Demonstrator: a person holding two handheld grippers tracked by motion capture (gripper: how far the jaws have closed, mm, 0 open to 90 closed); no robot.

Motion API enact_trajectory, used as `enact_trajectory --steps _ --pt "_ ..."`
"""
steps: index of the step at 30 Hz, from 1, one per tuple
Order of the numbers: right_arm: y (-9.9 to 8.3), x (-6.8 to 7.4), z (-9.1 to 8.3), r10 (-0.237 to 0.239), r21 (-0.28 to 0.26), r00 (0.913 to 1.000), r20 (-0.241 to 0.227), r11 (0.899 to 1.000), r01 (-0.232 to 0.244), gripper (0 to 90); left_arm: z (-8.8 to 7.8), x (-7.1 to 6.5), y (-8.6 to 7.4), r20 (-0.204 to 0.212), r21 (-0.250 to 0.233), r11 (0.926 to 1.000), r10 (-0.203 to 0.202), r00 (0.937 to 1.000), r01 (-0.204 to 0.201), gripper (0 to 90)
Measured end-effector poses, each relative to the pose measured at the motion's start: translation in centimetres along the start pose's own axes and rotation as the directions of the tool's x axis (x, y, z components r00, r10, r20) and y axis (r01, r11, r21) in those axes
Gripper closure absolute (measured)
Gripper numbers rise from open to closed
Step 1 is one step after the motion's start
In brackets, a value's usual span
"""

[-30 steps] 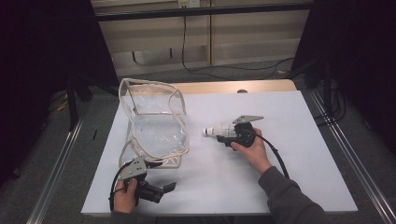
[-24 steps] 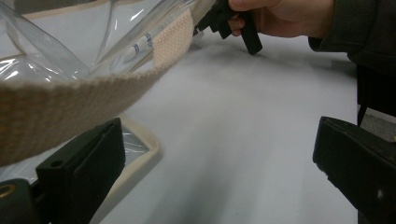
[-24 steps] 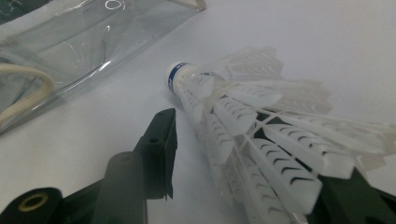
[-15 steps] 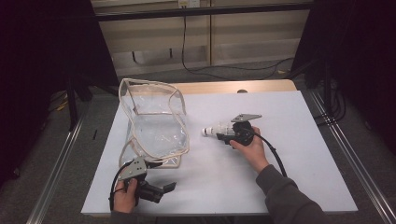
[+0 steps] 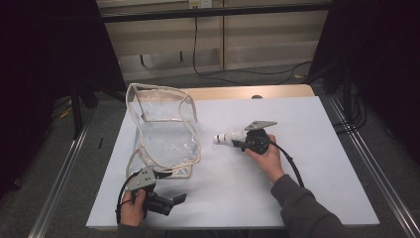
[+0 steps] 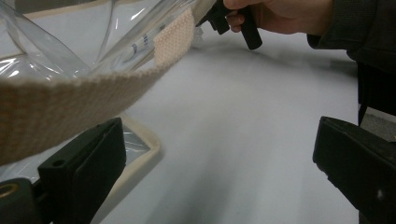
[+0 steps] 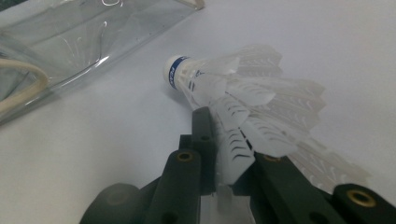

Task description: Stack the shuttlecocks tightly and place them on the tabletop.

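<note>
While my left hand [image 5: 132, 204] rests at the near edge of the table [image 5: 317, 148], I see its gripper [image 5: 171, 203] lying low and pointing right across the white top, jaws spread wide with nothing between them. In the left gripper view the bag's woven strap [image 6: 70, 100] crosses just above the left jaw, apart from it as far as I can tell.

Farther in, my right forearm reaches up from the near right corner, the hand [image 5: 267, 156] wrapped round the right gripper [image 7: 229, 140], which points left toward the bag. Its jaws have just been closing and now pinch the feather skirt of a shuttlecock [image 7: 233, 98]; the cork tip with its blue band sticks out ahead, just above the table.

The clear bag [image 5: 166, 134] stands open at the table's left, near the shuttlecock but not touching. I see nothing inside it.
</note>
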State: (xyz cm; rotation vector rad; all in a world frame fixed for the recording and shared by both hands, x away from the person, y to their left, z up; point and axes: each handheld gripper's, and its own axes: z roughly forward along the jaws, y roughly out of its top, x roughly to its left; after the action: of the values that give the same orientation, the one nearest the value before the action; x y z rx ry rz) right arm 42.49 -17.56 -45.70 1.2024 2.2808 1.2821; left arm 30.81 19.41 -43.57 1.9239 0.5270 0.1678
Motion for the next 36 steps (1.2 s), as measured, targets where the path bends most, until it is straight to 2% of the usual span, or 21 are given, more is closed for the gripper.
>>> enact_trajectory --steps 3,4,19,30,36 --pt "0.1 0.0 -0.2 0.000 -0.005 1.0000 -0.006 1.000 0.000 85.5 0.0 0.0 0.0 0.000 0.000 1.0000 0.001 1.0000 -0.001 2.6" --pt "0.1 0.0 -0.3 -0.006 -0.006 0.9999 -0.012 1.000 0.006 88.8 0.0 0.0 0.0 0.000 -0.001 1.0000 -0.001 1.0000 0.001 2.6" --pt "0.6 -0.3 -1.5 -0.008 -0.012 0.9989 -0.047 1.000 0.008 89.1 0.0 0.0 0.0 -0.006 0.001 1.0000 0.004 1.0000 -0.004 2.6" --pt "1.6 0.0 -3.4 -0.014 -0.030 0.9958 -0.090 0.999 0.012 89.0 0.0 0.0 0.0 -0.012 -0.012 0.9999 -0.001 0.9999 0.001 3.0" --pt "2.2 0.1 -4.5 -0.017 -0.035 0.9953 -0.095 0.999 0.014 89.1 0.0 0.1 0.1 -0.016 -0.018 0.9998 0.003 0.9999 -0.004 2.9"
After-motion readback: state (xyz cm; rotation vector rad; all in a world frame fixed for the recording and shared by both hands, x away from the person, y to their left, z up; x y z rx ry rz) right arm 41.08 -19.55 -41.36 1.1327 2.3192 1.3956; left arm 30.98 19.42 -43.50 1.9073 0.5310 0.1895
